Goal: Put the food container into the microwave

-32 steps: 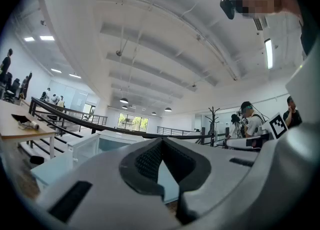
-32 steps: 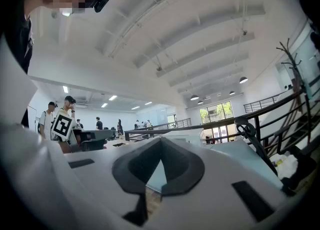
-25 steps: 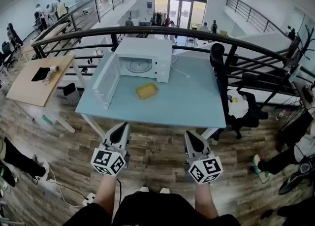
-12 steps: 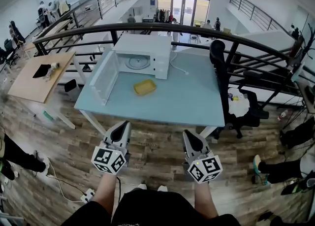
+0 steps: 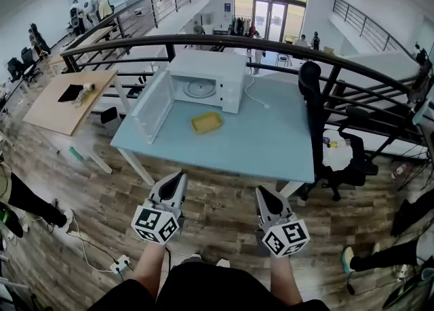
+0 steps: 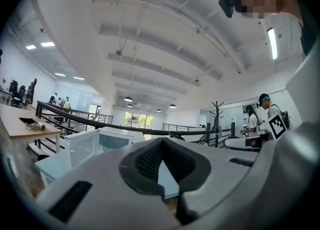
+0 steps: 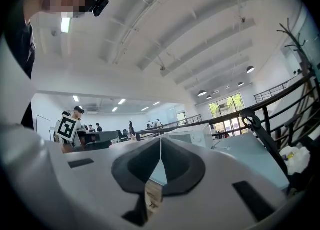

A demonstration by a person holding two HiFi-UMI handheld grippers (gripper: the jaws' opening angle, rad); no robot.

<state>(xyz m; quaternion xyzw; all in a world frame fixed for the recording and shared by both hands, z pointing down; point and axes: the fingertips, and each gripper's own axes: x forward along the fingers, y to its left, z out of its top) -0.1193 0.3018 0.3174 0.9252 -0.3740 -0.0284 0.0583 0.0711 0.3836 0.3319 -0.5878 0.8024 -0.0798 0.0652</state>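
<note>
A yellow food container (image 5: 206, 122) lies on the light blue table (image 5: 258, 147), just in front of the white microwave (image 5: 207, 80). The microwave's door (image 5: 152, 107) hangs open to the left, and the glass turntable (image 5: 201, 89) shows inside. My left gripper (image 5: 180, 176) and right gripper (image 5: 261, 191) are held low, well short of the table's near edge, both shut with tips together and nothing in them. In the left gripper view the microwave (image 6: 107, 142) appears beyond the closed jaws. The microwave (image 7: 192, 135) also shows in the right gripper view.
A black office chair (image 5: 319, 110) stands at the table's right side. A dark curved railing (image 5: 271, 45) runs behind the table. A wooden table (image 5: 64, 103) sits to the left. A power strip (image 5: 121, 263) and cable lie on the wooden floor near my feet.
The view has shifted; the table and microwave sit slightly further right and higher. Both grippers stay shut and low in front of me.
</note>
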